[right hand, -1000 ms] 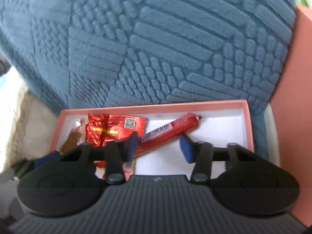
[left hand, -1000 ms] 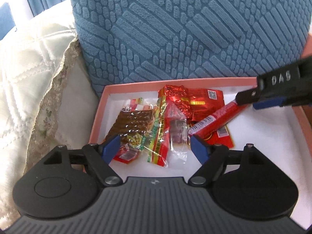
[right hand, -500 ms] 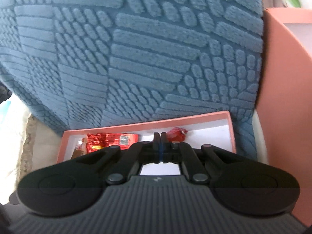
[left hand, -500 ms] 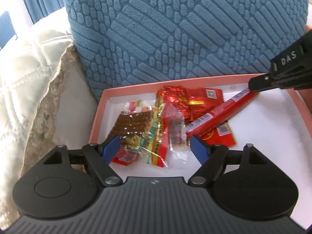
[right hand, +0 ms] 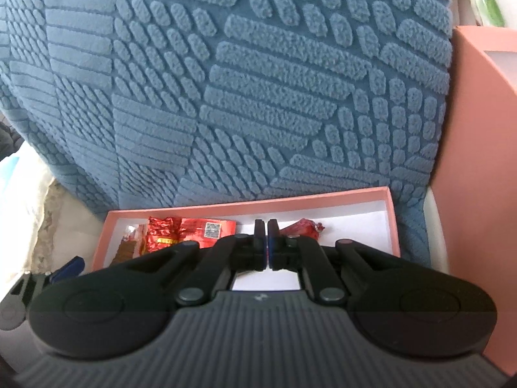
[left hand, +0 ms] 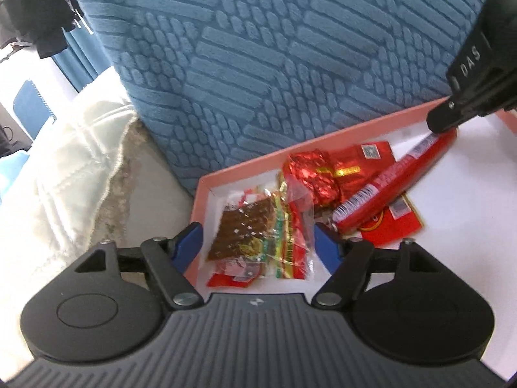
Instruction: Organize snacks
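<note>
Pink cardboard box (left hand: 245, 165), shallow, white inside, lying against a blue textured cushion (left hand: 274, 48); it fills the lower right of the left wrist view and the lower centre of the right wrist view.

Contents, all gathered toward the box's left end:
- Brown snack in clear wrap (left hand: 245, 229), lower centre of the left wrist view, nearest the box's left wall.
- Clear packet with red, green and yellow print (left hand: 290, 242), lying just right of the brown snack and overlapping it.
- Crinkled red foil packet (left hand: 311, 174), above these, toward the back wall.
- Flat red sachet with a code label (left hand: 365, 155), beside the foil packet on its right.
- Red sausage stick (left hand: 397, 181), long, with a barcode label, slanting from centre up to the upper right, lying over another flat red packet (left hand: 397, 223).

Left gripper (left hand: 258, 247): blue pads wide apart and closing, with the brown snack and the printed packet lying between them; the pads are not pressing on either.

Right gripper (right hand: 267, 242): jaws drawn together, clamped on the upper end of the sausage stick, whose crimped red tip shows just right of the fingers in its own view. In the left wrist view its black fingers enter from the upper right and meet the stick's end.

Second pink box (right hand: 478, 161), standing on edge at the right of the right wrist view.

Cream quilted cover (left hand: 74, 168), left of the cushion.
</note>
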Motion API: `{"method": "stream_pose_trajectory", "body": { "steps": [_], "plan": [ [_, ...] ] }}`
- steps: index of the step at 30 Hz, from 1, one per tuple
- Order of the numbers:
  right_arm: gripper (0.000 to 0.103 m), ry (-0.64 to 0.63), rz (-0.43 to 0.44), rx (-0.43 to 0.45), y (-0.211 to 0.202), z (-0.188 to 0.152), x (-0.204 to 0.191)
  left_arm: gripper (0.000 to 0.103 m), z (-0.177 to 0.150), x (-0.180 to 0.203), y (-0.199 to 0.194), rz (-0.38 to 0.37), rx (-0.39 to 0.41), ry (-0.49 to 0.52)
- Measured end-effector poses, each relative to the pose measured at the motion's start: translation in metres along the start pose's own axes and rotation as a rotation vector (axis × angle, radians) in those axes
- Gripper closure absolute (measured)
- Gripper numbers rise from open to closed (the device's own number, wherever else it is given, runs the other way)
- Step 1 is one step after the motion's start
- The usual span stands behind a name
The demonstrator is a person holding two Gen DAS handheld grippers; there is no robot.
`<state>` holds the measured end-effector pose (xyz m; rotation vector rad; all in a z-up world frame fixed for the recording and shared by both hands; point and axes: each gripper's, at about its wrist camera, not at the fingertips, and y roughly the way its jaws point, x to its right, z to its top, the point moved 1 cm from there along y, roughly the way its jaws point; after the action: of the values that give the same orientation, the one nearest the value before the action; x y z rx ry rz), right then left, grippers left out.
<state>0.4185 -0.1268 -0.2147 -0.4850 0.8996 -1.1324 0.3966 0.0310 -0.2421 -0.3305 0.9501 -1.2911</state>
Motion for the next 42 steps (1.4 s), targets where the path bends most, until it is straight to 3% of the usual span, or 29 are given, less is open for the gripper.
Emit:
{"method": "stream_pose_trajectory", "body": {
  "steps": [6,10,15,19,20,23,25,27,29,32,35,38,42],
  "plan": [
    [0.097,0.0,0.005,-0.009,0.004,-0.003,-0.002,0.045,0.0,0.011,0.002,-0.023,0.01,0.002],
    [0.097,0.0,0.009,-0.009,0.009,-0.006,-0.007,0.065,0.001,0.015,0.002,-0.053,0.013,0.004],
    [0.096,0.012,0.031,-0.019,0.007,-0.004,-0.004,0.068,0.004,0.017,0.006,-0.066,0.016,-0.015],
    [0.096,0.022,0.035,-0.024,0.006,-0.004,-0.002,0.07,0.006,0.008,0.01,-0.104,0.003,-0.096],
    [0.096,0.021,0.032,-0.025,0.006,-0.004,-0.002,0.081,0.007,0.006,0.011,-0.123,0.002,-0.107],
    [0.096,0.018,0.024,-0.028,0.007,-0.005,-0.005,0.096,0.008,0.006,0.011,-0.158,-0.008,-0.129],
    [0.089,0.015,0.023,-0.031,0.007,-0.005,-0.006,0.098,0.008,0.003,0.011,-0.169,-0.012,-0.147],
    [0.051,0.025,0.031,-0.023,0.005,-0.004,-0.01,0.101,0.009,-0.005,0.009,-0.2,-0.015,-0.19],
    [0.034,0.031,0.022,-0.005,0.002,-0.003,-0.012,0.102,0.01,-0.012,0.006,-0.222,-0.009,-0.22],
    [0.036,0.034,0.004,0.003,0.003,-0.002,-0.012,0.102,0.015,-0.022,-0.006,-0.267,0.018,-0.263],
    [0.035,0.077,-0.079,-0.025,0.014,-0.003,-0.005,0.103,0.013,-0.035,-0.018,-0.28,0.046,-0.303],
    [0.034,0.136,-0.053,-0.038,0.015,-0.003,-0.004,0.103,0.008,-0.05,-0.029,-0.31,0.065,-0.379],
    [0.035,0.103,-0.072,-0.02,0.011,-0.001,-0.02,0.103,0.002,-0.071,-0.048,-0.363,0.11,-0.474]
  ]
}}
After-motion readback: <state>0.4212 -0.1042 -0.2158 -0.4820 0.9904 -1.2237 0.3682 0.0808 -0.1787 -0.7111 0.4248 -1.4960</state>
